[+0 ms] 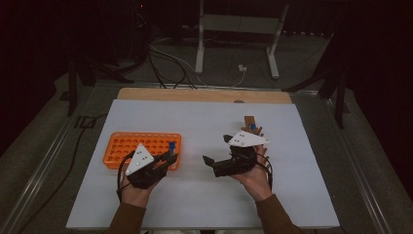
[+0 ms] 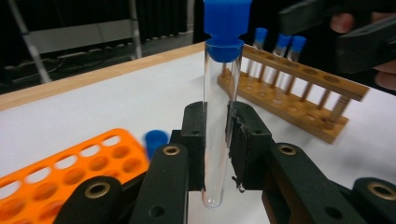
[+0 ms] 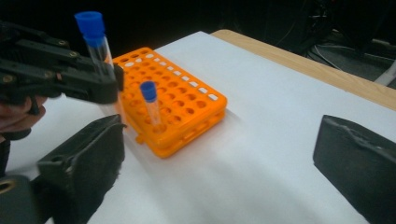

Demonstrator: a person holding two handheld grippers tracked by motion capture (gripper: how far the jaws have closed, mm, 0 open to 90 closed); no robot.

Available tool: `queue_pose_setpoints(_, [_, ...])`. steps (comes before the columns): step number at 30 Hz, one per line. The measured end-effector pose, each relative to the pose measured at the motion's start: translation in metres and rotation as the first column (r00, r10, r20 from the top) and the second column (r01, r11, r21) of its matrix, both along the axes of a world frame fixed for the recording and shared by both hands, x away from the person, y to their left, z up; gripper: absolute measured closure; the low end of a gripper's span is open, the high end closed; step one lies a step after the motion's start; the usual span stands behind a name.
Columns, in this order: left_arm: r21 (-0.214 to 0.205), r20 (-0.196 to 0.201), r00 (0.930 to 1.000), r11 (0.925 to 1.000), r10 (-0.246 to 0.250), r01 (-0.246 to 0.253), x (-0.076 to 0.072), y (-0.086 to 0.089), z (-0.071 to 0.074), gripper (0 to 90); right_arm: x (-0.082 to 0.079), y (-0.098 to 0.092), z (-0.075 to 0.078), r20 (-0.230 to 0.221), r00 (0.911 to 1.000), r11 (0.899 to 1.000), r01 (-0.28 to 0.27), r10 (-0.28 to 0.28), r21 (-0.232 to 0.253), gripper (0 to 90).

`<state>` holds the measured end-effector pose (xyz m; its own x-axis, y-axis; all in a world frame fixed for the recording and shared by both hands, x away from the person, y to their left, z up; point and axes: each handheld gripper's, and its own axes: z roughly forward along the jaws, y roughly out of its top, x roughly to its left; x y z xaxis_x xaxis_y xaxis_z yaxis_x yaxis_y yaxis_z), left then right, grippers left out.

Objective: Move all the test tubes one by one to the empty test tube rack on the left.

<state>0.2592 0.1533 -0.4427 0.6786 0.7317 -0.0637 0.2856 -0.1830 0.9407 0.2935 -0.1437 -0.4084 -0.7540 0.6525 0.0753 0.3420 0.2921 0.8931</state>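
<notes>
Left gripper view shows the left gripper [image 2: 217, 144] clamped on an upright capped tube [image 2: 219, 116], ready for the orange rack [image 2: 70, 168], while the right gripper [image 3: 219, 172] gapes empty.

No legible text or labels anywhere

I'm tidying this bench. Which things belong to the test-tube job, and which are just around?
In the job:
- blue-capped tube, clamped in the left gripper
- orange rack, one capped tube standing in it
- wooden rack with three capped tubes
- right gripper, open, holding nothing

Just around:
- floor cables
- metal stand
</notes>
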Motion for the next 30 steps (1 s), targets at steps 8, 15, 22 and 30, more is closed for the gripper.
queue_pose_setpoints(8, [0.001, 0.013, 0.9989, 0.9990, 0.044, -0.044, 0.002, 0.011, 0.000, 77.6, -0.001, -0.020, -0.001, 0.023, 0.9981, 0.998, 0.056, -0.056, -0.003, 0.0])
queue_pose_setpoints(15, [0.024, 0.029, 0.9964, 0.9965, 0.080, -0.080, 0.008, 0.014, -0.004, 77.6, -0.002, -0.040, 0.000, 0.031, 0.9957, 0.996, 0.087, -0.087, -0.007, 0.0])
queue_pose_setpoints(22, [0.020, 0.024, 0.9942, 0.9942, 0.105, -0.105, 0.014, 0.016, -0.011, 77.6, -0.003, -0.058, 0.003, 0.039, 0.9922, 0.993, 0.119, -0.119, 0.001, 0.0])
queue_pose_setpoints(30, [0.015, 0.003, 0.9928, 0.9927, 0.120, -0.120, 0.020, 0.017, -0.020, 77.5, -0.001, -0.076, 0.004, 0.040, 0.9869, 0.988, 0.156, -0.156, 0.012, 0.0])
